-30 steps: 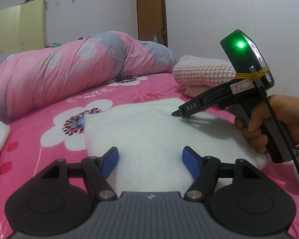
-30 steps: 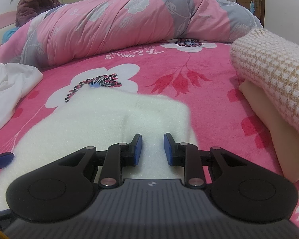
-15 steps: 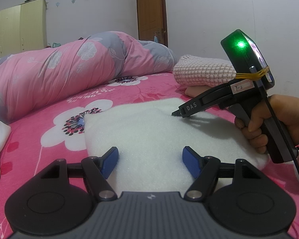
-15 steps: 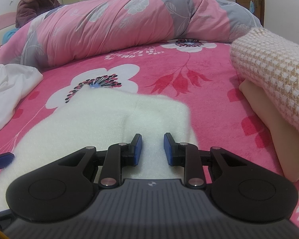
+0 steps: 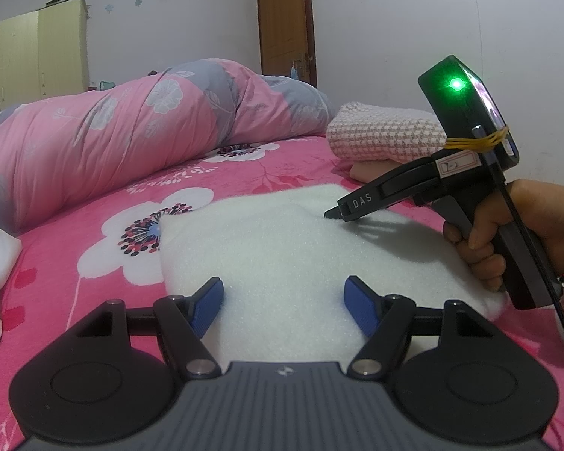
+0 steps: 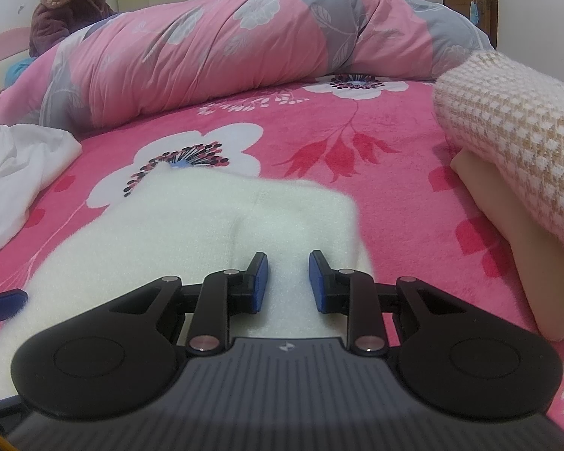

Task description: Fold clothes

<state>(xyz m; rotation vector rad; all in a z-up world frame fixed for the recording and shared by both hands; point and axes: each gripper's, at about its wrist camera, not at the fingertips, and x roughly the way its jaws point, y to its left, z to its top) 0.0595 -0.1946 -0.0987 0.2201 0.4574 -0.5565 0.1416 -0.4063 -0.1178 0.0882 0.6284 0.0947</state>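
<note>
"DAS" on right gripper (image 5: 332,213) (white letters)

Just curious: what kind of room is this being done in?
Most likely a home bedroom: a bed with a pink flowered sheet, a rolled-up quilt lying across it, and a wardrobe by the wall.

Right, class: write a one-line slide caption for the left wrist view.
Left gripper open over a folded white garment on a pink bed, right gripper resting alongside.
</note>
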